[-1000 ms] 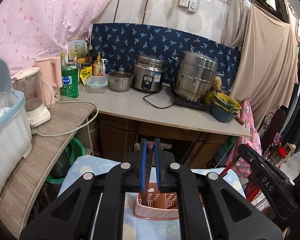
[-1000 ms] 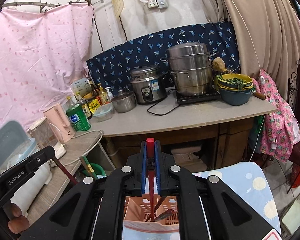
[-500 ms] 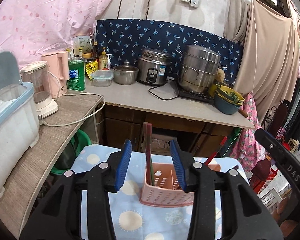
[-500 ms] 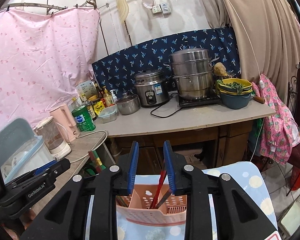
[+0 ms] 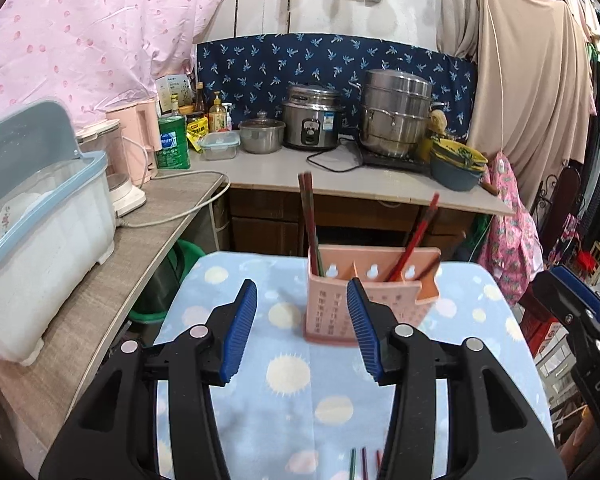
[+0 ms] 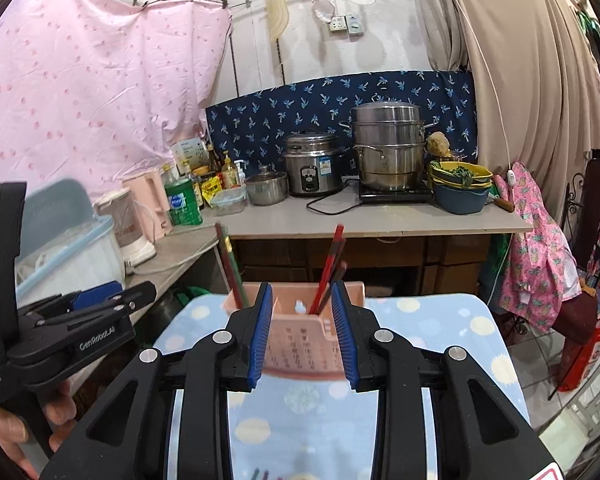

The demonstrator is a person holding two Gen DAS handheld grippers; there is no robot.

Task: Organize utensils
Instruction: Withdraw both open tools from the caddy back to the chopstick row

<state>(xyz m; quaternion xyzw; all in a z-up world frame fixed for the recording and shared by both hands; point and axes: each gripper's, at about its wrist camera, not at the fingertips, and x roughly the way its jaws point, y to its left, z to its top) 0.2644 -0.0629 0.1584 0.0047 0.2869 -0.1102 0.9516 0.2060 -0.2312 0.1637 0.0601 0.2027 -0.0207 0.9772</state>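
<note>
A pink plastic utensil holder (image 5: 370, 292) stands on the blue dotted cloth (image 5: 292, 380); it also shows in the right wrist view (image 6: 300, 344). Brown-green chopsticks (image 5: 309, 216) stand in its left compartment and red chopsticks (image 5: 418, 236) lean in its right one. My left gripper (image 5: 302, 322) is open and empty, just in front of the holder. My right gripper (image 6: 302, 332) is open and empty, close before the holder. More chopstick tips (image 5: 364, 462) lie on the cloth near the bottom edge.
A wooden side counter (image 5: 112, 280) on the left carries a white dish box (image 5: 40, 232) and a kettle (image 5: 134, 148). The back counter (image 5: 340, 176) holds pots, a rice cooker (image 5: 312, 120) and bowls (image 5: 456, 164). Clothes hang at the right.
Both grippers opened, let go of their chopsticks into the holder and pulled back and up from it. The holder now shows whole in front of the fingers.
</note>
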